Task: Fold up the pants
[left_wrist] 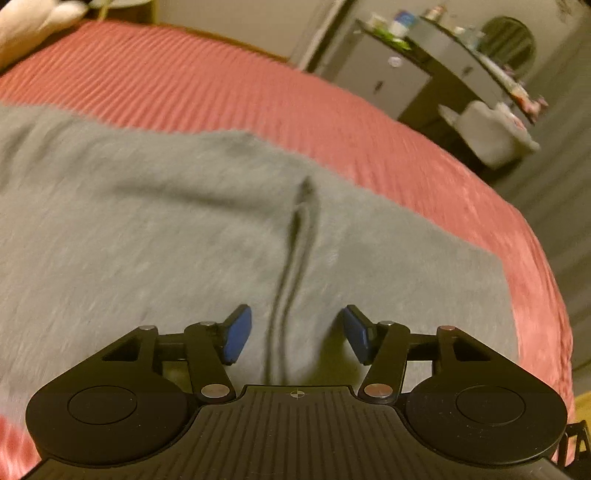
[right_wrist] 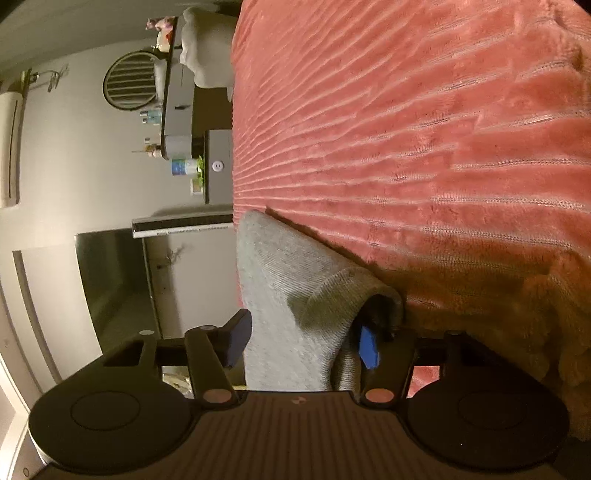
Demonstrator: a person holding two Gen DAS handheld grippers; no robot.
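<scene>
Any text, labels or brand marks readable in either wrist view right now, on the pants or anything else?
None readable.
Grey pants: no label or print in view.
Blue-and-white container on the dresser: printing too small and blurred to read.
Left gripper: only a crosshair mark, no words.

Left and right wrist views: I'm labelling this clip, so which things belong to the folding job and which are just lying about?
Job:
grey pants
left gripper, open above them
right gripper, fingers around a fold of them
pink bedspread, the work surface

Lying about:
dresser
bottles on it
round mirror
</scene>
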